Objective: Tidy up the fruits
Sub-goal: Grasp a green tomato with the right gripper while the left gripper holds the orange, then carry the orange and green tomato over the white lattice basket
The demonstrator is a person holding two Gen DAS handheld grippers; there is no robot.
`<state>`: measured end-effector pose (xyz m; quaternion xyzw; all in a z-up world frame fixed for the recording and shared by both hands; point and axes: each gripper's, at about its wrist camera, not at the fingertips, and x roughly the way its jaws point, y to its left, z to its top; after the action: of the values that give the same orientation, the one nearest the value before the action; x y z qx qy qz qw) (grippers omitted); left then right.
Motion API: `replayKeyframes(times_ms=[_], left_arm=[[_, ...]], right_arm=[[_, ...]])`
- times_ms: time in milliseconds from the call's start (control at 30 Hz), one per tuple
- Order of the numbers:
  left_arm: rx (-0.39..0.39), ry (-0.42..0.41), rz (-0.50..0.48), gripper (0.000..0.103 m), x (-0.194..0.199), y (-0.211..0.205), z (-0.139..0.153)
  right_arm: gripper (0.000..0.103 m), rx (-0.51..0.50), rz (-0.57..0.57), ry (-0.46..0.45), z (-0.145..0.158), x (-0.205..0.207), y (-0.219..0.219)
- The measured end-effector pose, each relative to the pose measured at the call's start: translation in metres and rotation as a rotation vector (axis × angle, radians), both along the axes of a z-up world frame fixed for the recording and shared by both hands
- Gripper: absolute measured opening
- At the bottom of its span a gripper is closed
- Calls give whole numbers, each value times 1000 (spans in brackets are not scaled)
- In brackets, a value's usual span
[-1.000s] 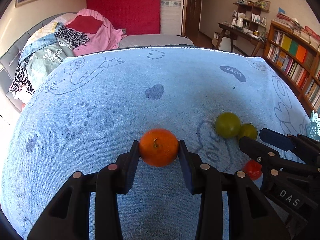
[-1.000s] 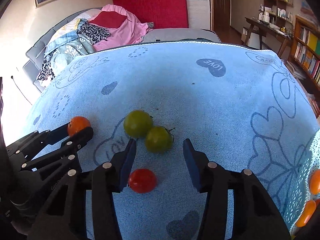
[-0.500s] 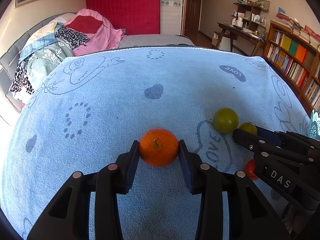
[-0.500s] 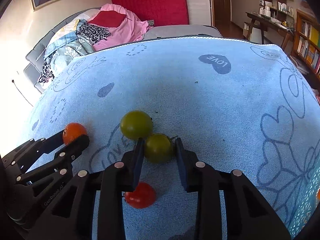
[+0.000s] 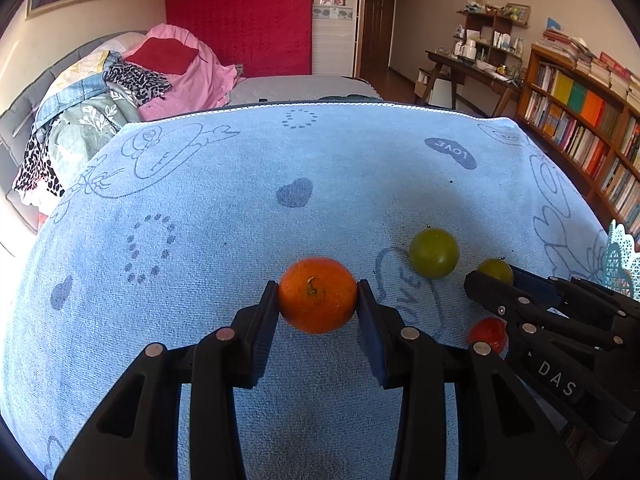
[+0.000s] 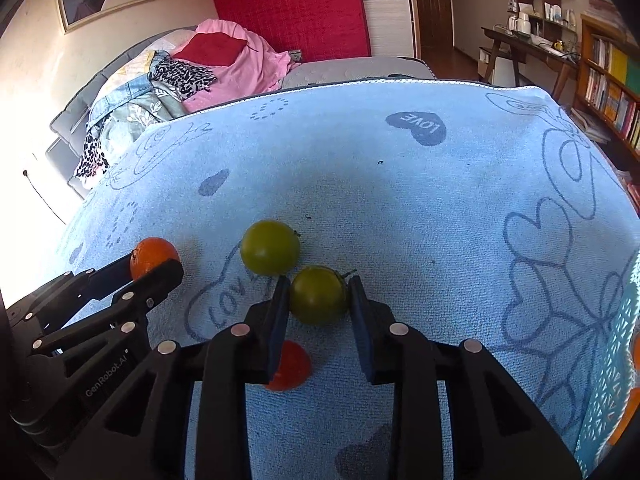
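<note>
Left tool (image 5: 318, 296): closed on the orange fruit (image 5: 317, 294) — one pad on each flank, stem facing the camera, so the round body is held across its widest part and should not roll out.

Right tool (image 6: 319, 298): closed on the smaller green fruit (image 6: 319, 294), pads at its two sides; the grip is taken low and level, apparently so the neighbouring fruit is not disturbed.

Larger green fruit (image 6: 270, 247): resting on the blue towel (image 6: 400, 200), just beside the held green one — whether they touch cannot be told.

Red fruit (image 6: 289, 365): lying on the towel beneath the right tool's left finger, partly hidden, not gripped.

Towel: a soft cover over the bench; it probably keeps loose fruit from rolling.

Basket (image 5: 622, 254): pale openwork rim at the far right edge, with orange fruit just visible inside in the right wrist view — likely the destination.

Step in hand: both fruits gripped at bench level; lift and transfer not yet done.
</note>
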<state>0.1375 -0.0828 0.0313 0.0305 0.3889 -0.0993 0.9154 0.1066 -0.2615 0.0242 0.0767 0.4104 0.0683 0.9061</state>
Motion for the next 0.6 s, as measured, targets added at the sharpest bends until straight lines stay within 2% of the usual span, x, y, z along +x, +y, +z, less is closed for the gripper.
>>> replayKeyframes(times_ms=[600], left_arm=[[-36, -56, -61, 39, -23, -11, 21]], right_arm=[[31, -2, -66, -80, 29, -44, -13]])
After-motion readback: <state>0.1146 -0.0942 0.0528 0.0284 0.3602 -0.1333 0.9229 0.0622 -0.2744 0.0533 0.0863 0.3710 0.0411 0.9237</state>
